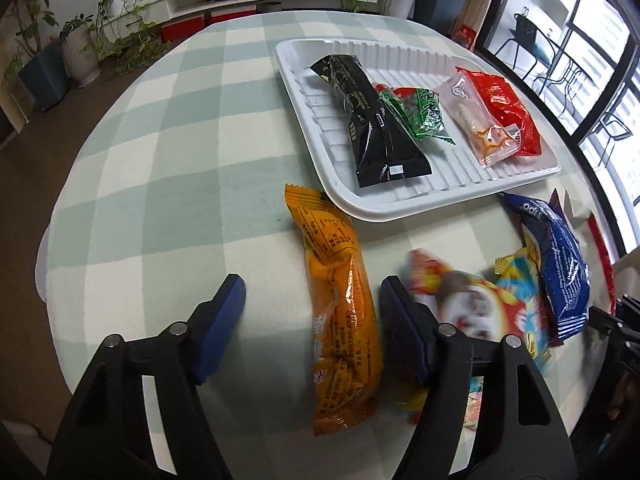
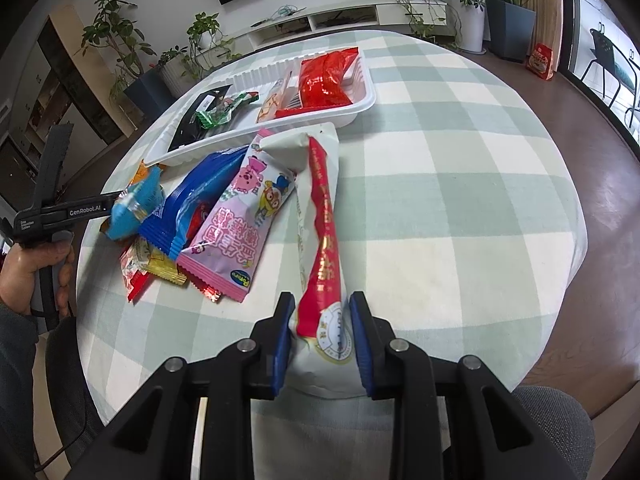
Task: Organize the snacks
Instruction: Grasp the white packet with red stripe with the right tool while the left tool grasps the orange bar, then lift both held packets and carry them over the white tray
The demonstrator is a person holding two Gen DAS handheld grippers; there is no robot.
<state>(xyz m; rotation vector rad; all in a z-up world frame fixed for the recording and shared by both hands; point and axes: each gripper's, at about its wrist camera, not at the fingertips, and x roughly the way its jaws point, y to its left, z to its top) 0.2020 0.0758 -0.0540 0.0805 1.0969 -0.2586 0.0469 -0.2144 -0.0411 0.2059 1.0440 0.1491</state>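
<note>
My right tool (image 2: 322,312) is clamped on the near end of the long white-and-red snack pack (image 2: 320,216), which lies on the checked tabletop (image 2: 440,200) pointing at the white tray (image 2: 362,110). Left tool (image 1: 312,300) is spread wide open, straddling the orange snack bag (image 1: 344,312) just below the tray's near edge, no contact yet.

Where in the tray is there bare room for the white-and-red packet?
Barest is the tray's far end, beyond the black packet and red bag. A narrow lane runs between the green packet and clear packet. The near rim is crowded outside by the orange packet and blue packet.
</note>
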